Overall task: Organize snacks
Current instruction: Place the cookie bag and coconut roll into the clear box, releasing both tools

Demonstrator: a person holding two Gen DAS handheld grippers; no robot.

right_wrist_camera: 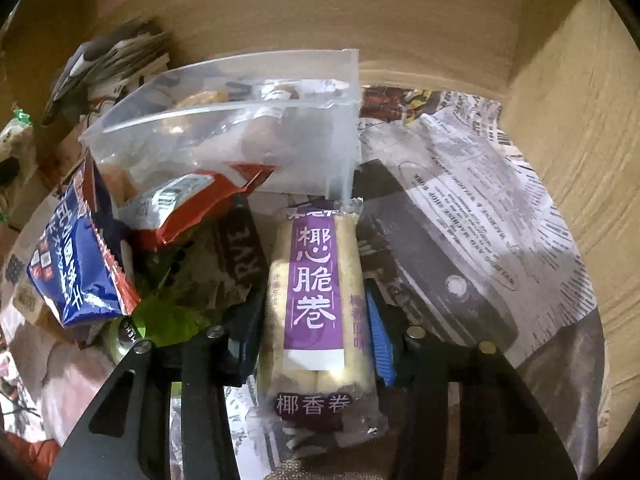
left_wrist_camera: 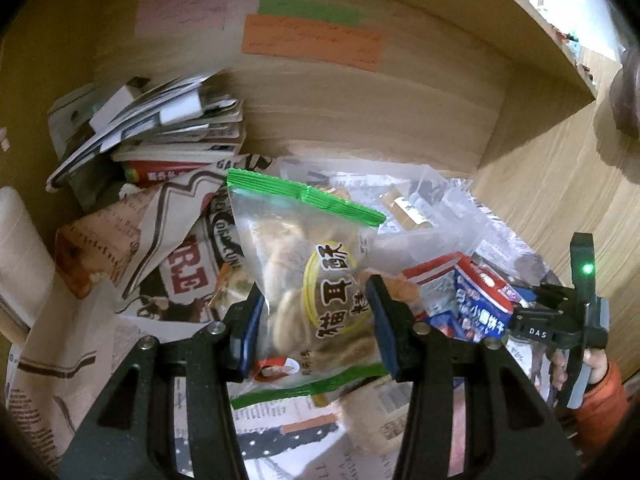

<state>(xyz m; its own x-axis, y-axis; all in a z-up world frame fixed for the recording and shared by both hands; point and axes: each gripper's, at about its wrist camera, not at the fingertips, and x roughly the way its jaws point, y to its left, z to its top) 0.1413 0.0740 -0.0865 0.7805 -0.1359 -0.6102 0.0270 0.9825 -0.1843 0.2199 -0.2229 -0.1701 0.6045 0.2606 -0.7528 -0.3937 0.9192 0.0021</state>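
Observation:
My left gripper [left_wrist_camera: 316,312] is shut on a clear cracker bag with green edges [left_wrist_camera: 304,264], held upright above the newspaper. My right gripper [right_wrist_camera: 316,320] is shut on a purple-labelled coconut roll pack [right_wrist_camera: 316,288], held lengthwise between the fingers. A clear zip bag [right_wrist_camera: 240,132] with several snacks inside lies just beyond it; it also shows in the left wrist view [left_wrist_camera: 408,208]. A blue biscuit pack [right_wrist_camera: 76,264] and a red-and-white pack [right_wrist_camera: 188,204] lie at the zip bag's left; the blue pack shows in the left wrist view [left_wrist_camera: 480,304]. The right gripper body [left_wrist_camera: 560,320] shows at right.
Newspaper [right_wrist_camera: 472,216] lines the floor of a wooden cubby [left_wrist_camera: 360,120]. A stack of papers and booklets [left_wrist_camera: 160,128] sits at the back left. Coloured sticky notes [left_wrist_camera: 312,40] are on the back wall. A wooden side wall [right_wrist_camera: 580,120] stands at right.

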